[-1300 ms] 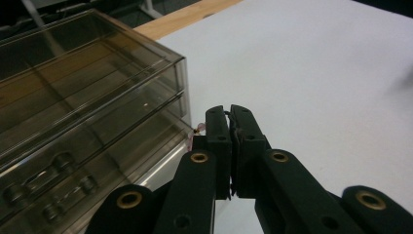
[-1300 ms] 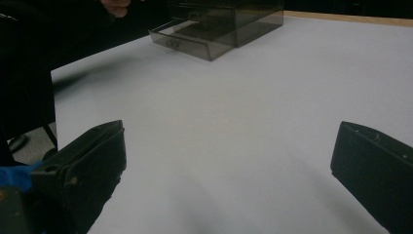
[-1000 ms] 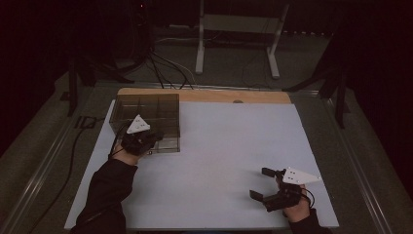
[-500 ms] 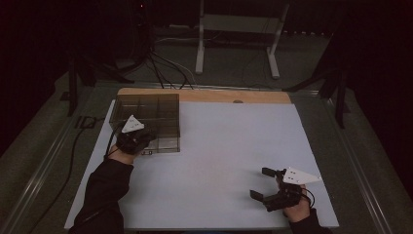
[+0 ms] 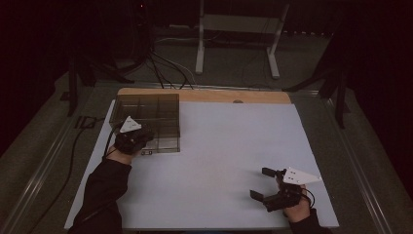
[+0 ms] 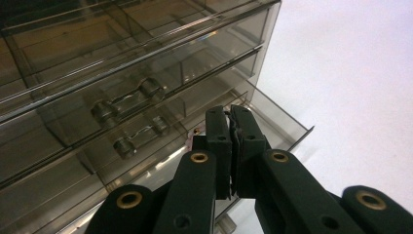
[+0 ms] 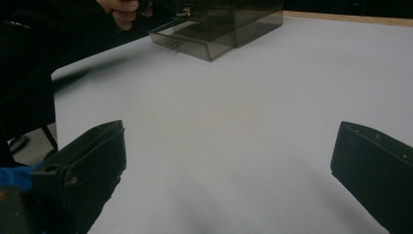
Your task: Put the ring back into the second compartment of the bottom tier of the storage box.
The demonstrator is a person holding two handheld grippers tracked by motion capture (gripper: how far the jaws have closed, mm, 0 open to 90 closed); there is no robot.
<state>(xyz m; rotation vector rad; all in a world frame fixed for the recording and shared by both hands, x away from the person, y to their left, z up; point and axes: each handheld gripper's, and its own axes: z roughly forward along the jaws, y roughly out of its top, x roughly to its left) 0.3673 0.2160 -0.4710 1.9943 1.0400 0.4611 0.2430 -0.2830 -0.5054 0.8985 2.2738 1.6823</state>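
Left gripper (image 6: 230, 127) jaws together at pulled-out drawer (image 6: 272, 114) of smoky drawer box (image 5: 146, 113); right gripper (image 5: 263, 183) jaws apart, low over table (image 5: 224, 146). Drawer-front marking unreadable.

Smoky clear drawer cabinet (image 5: 146, 114) at table's far left, bottom drawer (image 7: 187, 45) pulled out.

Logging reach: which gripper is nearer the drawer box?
Left. The left gripper is at the drawer box's front, jaws shut at its pulled-out bottom drawer. The right gripper sits open at the table's near right, far from it.
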